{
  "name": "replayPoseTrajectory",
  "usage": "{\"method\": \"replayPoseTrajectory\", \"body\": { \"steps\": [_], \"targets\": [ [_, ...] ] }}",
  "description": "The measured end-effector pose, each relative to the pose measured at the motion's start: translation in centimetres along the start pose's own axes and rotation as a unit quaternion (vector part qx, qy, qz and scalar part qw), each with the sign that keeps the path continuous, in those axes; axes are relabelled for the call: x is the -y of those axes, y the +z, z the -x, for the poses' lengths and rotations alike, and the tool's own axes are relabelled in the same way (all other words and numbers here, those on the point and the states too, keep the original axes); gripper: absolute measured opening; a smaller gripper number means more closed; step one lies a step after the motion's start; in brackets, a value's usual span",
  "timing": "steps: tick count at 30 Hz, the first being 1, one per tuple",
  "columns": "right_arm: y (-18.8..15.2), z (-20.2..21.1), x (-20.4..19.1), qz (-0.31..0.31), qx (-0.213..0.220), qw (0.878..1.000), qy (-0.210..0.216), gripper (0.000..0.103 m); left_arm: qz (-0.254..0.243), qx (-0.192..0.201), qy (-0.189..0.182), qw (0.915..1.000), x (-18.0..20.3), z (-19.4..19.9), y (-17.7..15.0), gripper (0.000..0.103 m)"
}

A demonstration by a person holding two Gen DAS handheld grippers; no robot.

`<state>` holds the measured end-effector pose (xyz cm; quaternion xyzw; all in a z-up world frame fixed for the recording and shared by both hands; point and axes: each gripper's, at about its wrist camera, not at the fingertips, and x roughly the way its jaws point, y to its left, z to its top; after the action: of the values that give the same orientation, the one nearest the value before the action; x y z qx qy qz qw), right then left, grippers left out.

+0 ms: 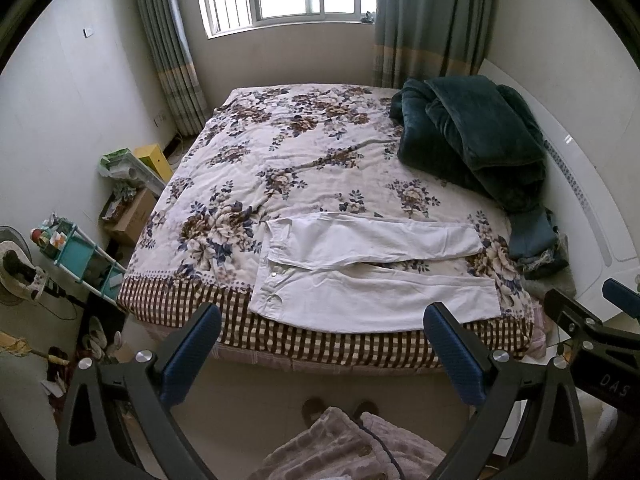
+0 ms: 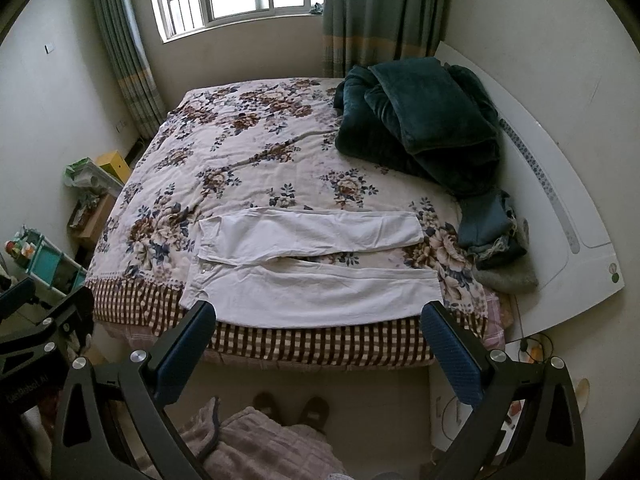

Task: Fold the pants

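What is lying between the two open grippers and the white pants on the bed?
Nothing visible. The pants lie flat at the bed's near edge, with open air between them and the left gripper and right gripper. The dark blanket sits farther back.

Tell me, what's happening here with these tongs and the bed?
A person stands at the edge of the bed, holding a pair of tongs in each hand. White pants lie spread flat near that edge, waist to the left, legs pointing right and slightly apart. The left tongs and right tongs are both open, held above the floor, touching nothing. No fold has been made yet.
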<state>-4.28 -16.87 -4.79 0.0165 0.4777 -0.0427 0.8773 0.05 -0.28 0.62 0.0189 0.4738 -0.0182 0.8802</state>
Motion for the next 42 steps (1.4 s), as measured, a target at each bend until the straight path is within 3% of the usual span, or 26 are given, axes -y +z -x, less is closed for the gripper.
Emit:
{"method": "replayPoseTrajectory", "body": {
  "steps": [20,24,31,42],
  "targets": [
    [-1.1,-0.9,0.2,0.002,-0.010,1.000,0.014,0.103,0.005,-0.013,-0.005,0.9999,0.6,-0.5,-0.6,0.103],
    [-1.1,-1.9,0.5,-0.001,-0.007,1.000,0.008,0.103,0.022,0.003,0.007,0.9997,1.3,-2.0,-0.2,0.103],
    [1.3,-9.4,2.3,0.003,-0.001,1.000,-0.017,0.103,0.061,0.015,0.033,0.9975,2.3,-7.7,2.1,0.103],
    [8.7,-28.0,4.9,-0.043,-0.061,0.996,-0.039,0.103,0.019,-0.041,0.064,0.9969,4.5,-22.7,8.0,0.103]
  ]
}}
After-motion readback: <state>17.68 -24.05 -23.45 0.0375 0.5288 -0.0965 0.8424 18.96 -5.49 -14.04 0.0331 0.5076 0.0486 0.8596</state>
